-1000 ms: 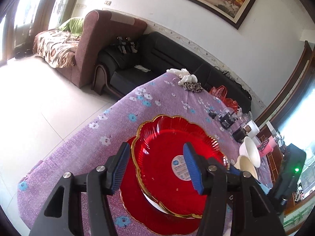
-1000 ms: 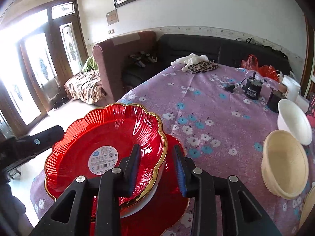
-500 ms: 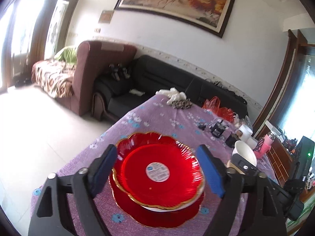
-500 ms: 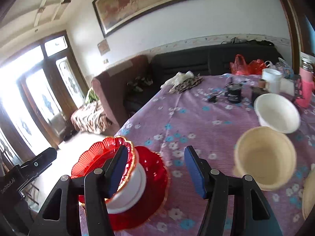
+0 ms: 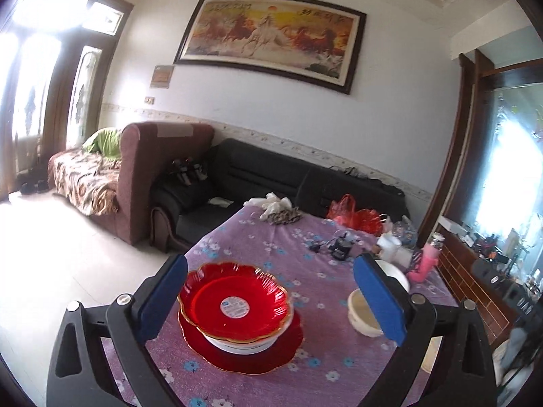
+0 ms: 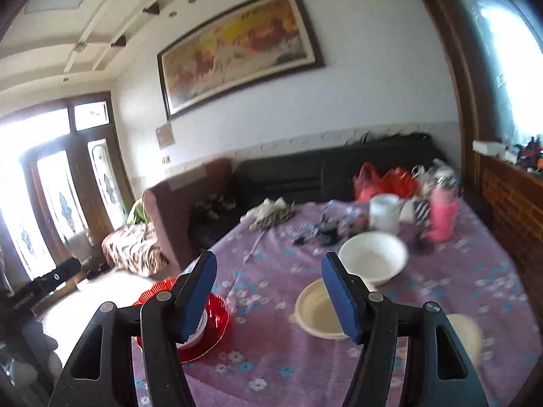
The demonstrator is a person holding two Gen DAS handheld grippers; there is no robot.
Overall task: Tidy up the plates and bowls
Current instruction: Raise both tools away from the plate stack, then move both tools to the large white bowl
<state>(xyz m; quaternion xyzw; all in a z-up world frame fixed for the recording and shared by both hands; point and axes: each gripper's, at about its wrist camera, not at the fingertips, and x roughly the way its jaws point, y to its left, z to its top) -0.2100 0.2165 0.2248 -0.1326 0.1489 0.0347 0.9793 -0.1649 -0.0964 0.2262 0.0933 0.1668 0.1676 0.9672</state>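
A red gold-rimmed scalloped plate [image 5: 234, 308] lies on top of a white dish, which rests on a larger red plate [image 5: 258, 356] on the purple flowered tablecloth [image 5: 271, 247]. My left gripper [image 5: 278, 300] hovers above and in front of this stack, its jaws opening wide with nothing between them. A cream bowl [image 5: 361, 312] and a white bowl [image 6: 371, 256] sit to the right. In the right wrist view the stack [image 6: 210, 325] is at lower left and the cream bowl [image 6: 315, 308] is ahead. My right gripper [image 6: 268, 291] is raised, its jaws opening and empty.
Far end of the table holds a white cloth bundle [image 5: 275, 203], red plastic bags [image 5: 356, 215], small black devices [image 5: 339, 246], a white mug [image 6: 383, 212] and a pink bottle [image 6: 441, 217]. Sofas stand beyond the table. A wooden cabinet [image 6: 512, 196] is at right.
Both grippers let go of the top red plate, opened and pulled up and back from the stack. The right wrist view swung right toward the bowls.
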